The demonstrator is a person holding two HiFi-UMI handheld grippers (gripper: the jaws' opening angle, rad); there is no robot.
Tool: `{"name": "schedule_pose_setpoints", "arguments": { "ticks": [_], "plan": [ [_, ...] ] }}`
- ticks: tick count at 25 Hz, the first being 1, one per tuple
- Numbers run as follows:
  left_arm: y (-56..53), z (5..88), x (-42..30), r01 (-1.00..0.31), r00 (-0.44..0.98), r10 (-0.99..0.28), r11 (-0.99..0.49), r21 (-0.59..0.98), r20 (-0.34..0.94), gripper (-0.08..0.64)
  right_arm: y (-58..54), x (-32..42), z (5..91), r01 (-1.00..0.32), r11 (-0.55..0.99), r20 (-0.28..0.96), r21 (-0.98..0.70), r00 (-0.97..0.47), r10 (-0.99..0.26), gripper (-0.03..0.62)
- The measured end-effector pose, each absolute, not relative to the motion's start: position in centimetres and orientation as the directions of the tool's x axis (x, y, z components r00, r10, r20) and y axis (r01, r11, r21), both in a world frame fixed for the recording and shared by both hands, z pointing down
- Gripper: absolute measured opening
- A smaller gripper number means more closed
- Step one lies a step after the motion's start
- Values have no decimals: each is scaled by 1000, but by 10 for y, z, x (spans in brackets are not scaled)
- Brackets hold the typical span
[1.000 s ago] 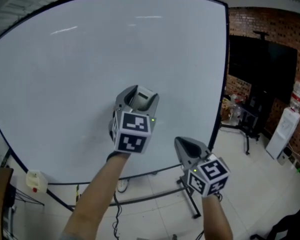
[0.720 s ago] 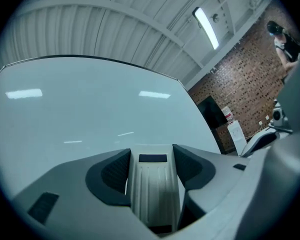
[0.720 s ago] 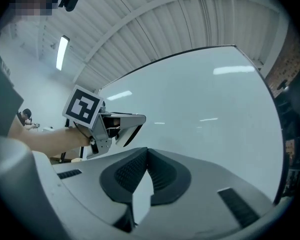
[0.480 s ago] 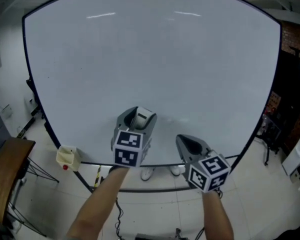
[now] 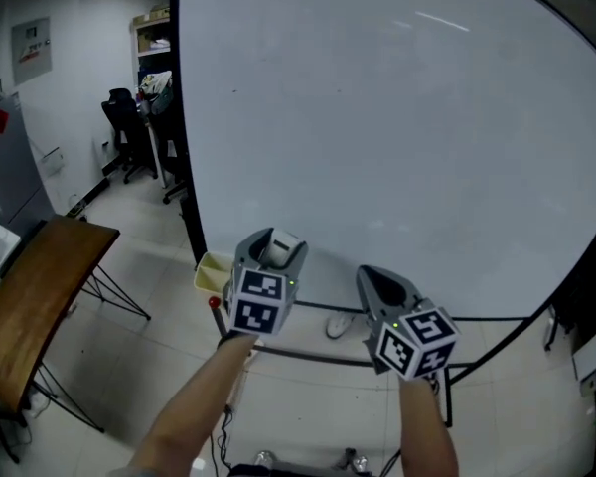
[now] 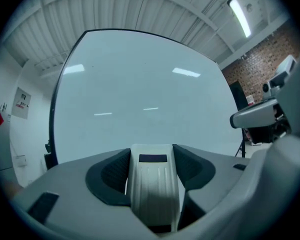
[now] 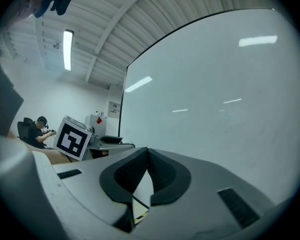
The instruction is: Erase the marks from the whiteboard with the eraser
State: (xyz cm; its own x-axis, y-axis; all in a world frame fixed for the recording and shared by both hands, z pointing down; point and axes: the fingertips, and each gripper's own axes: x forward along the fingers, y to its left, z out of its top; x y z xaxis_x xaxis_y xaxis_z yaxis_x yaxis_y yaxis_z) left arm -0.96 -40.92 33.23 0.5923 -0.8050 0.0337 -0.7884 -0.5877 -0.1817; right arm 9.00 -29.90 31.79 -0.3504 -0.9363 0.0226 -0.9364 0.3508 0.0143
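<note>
1. Pale floor tiles (image 5: 139, 366) and a black-framed whiteboard (image 5: 397, 117) on a stand fill the head view, and both tools point toward the board's lower edge.
2. The left hand-held gripper (image 6: 152, 158) has its jaws clamped on the eraser (image 6: 155, 196), a pale ribbed block with a dark label, standing upright between the dark pads.
3. The right hand-held gripper (image 7: 146, 156) has its jaws together at the tips, with nothing between them.
4. The eraser sits in front of the board's lower left part. It looks clear of the surface, though contact cannot be ruled out from these views.
5. No drawn strokes show on the board, only light reflections and a couple of faint specks near its upper left.
6. Judged from that, the wiping seems finished or nearly so. What may remain is a pass over those specks, if they are marks at all.
7. Further out, a small yellowish box (image 5: 212, 271) hangs by the board's lower left corner, a wooden tabletop (image 5: 40, 296) stands at the left, and a black chair (image 5: 127, 127) sits behind.
</note>
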Motion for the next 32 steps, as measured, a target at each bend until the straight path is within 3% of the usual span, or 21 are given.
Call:
{"name": "schedule_pose_setpoints", "arguments": {
  "ticks": [13, 23, 32],
  "plan": [
    [-462, 395, -142, -860, 510, -860, -510, -1, -17, 267, -351, -8, 356, -887, 462, 116, -1, -459, -881, 5],
    [-470, 413, -159, -832, 524, -838, -542, 117, -149, 267, -367, -17, 360, -862, 507, 133, -14, -504, -853, 5],
    [-476, 427, -155, -844, 516, -844, -530, 83, -147, 267, -370, -12, 368, -861, 509, 156, -21, -506, -848, 5]
  ]
}}
